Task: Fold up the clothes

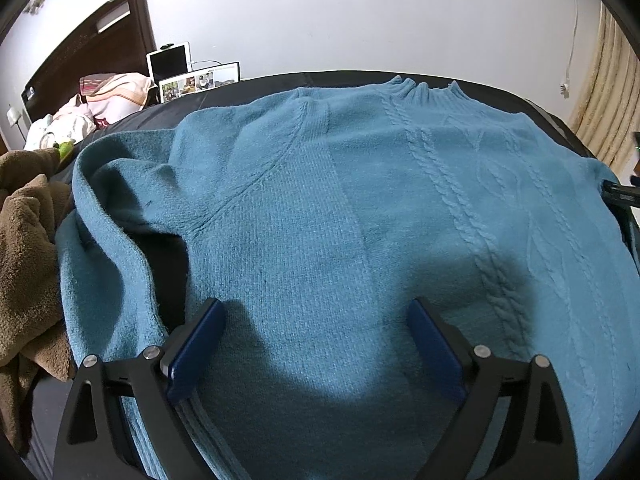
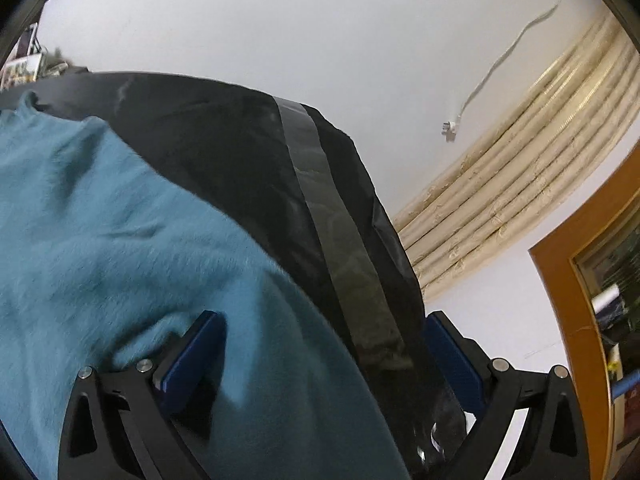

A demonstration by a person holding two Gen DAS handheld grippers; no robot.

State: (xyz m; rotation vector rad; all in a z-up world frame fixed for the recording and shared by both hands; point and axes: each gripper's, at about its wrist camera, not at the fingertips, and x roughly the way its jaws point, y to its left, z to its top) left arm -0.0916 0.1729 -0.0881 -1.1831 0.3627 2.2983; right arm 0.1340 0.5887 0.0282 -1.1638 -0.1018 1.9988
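left claw: angled down over blue sweater, spread wide (empty) | right claw: spread wide at sweater's edge

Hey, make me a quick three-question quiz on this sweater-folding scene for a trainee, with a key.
1. True or false: the left tongs are clamped on the blue sweater.
2. What lies left of the sweater: A) brown blanket B) red towel C) jeans?
3. What colour is the cover under the sweater?

Key: 1 false, they stand open; 2 A; 3 black.
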